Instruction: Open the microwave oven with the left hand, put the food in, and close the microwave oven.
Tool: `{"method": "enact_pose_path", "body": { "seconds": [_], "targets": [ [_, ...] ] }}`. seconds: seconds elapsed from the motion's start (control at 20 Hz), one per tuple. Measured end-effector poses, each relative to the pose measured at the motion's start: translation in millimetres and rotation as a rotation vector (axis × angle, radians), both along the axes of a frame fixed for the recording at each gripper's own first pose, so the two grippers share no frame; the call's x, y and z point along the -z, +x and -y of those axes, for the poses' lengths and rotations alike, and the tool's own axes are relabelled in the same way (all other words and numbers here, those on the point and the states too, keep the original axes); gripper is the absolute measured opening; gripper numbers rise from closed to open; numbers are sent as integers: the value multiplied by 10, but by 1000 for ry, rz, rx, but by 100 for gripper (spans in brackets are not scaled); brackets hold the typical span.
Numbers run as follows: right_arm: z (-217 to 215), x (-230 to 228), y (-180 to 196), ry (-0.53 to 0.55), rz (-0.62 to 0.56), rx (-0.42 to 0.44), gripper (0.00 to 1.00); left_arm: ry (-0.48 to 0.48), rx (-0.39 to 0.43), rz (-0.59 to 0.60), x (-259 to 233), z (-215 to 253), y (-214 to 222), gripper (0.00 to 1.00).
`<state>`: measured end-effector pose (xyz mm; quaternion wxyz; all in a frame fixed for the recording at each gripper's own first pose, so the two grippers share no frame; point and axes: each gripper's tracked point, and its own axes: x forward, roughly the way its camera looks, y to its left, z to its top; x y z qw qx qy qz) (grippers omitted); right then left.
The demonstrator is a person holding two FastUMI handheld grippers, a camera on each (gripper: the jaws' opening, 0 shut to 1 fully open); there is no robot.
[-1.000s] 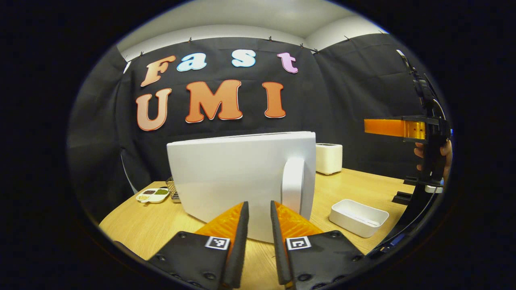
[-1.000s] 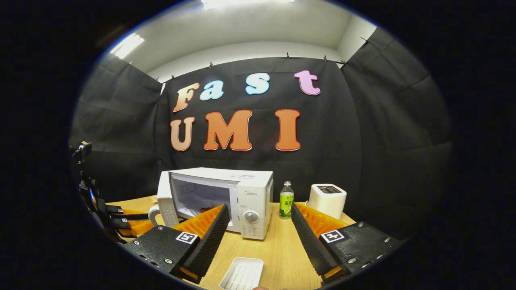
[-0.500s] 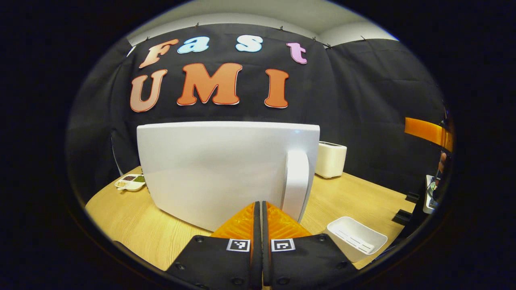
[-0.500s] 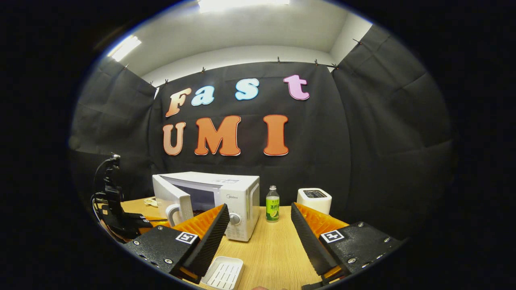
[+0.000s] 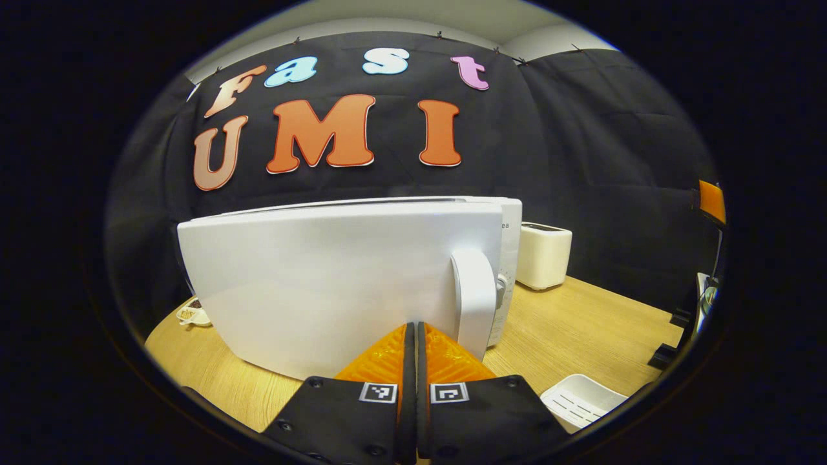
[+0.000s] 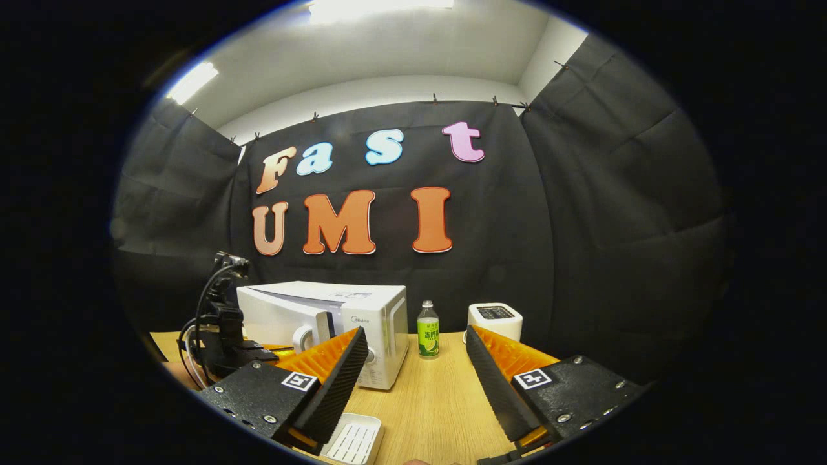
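Now the microwave door (image 5: pixel 323 284) has swung nearly flush with the microwave (image 6: pixel 342 316), where half a second ago it stood ajar. Left tongs (image 5: pixel 411 336) are pressed together, empty, tips seemingly against the door beside its handle (image 5: pixel 475 300). Right tongs (image 6: pixel 413 361) gape wide, empty, above the tabletop (image 6: pixel 433 413). An empty white tray (image 6: pixel 352 439) lies near; the bottle (image 6: pixel 427 329) and toaster (image 6: pixel 494 321) stand farther right.

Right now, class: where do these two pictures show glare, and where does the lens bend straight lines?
Right gripper view: the ceiling lights blow out to white glare. Left gripper view: even light, but the microwave door bulges, its top edge bowed and the table edge curved.
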<state>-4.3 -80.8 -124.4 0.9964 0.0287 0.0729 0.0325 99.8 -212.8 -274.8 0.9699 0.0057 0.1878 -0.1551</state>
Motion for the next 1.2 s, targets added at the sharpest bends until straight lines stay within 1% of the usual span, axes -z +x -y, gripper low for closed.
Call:
{"method": "enact_pose_path", "body": {
  "seconds": [0.15, 0.35, 0.5, 0.85, 0.9, 1.0, 1.05, 1.1, 1.2],
  "targets": [
    [90, -7, -15, 1, 4, 16, 95, 28, -23, 6, 67, 8, 144, 5],
    [74, 72, -7, 17, -20, 13, 95, 5, -59, 1, 158, 49, 295, 5],
    [74, 66, 3, -1, -19, 17, 95, 35, -81, -6, 224, 36, 392, 5],
    [-52, 16, -9, -19, -16, -2, 95, 20, -82, 15, 171, 64, 465, 5],
    [-78, -15, -2, -22, -12, -6, 95, 38, -95, 0, 207, 31, 520, 5],
    [-133, -78, 0, -25, -3, -10, 95, 39, -84, 10, 158, 84, 503, 5],
    [-155, -104, -2, -24, -4, -12, 95, 60, -74, 7, 161, 79, 479, 5],
    [-184, -125, 12, -26, -8, -14, 95, 87, -85, 15, 114, 18, 476, 5],
    [-209, -224, 31, -34, 4, -10, 95, 78, -84, 75, -210, -84, 385, 5]
  ]
}}
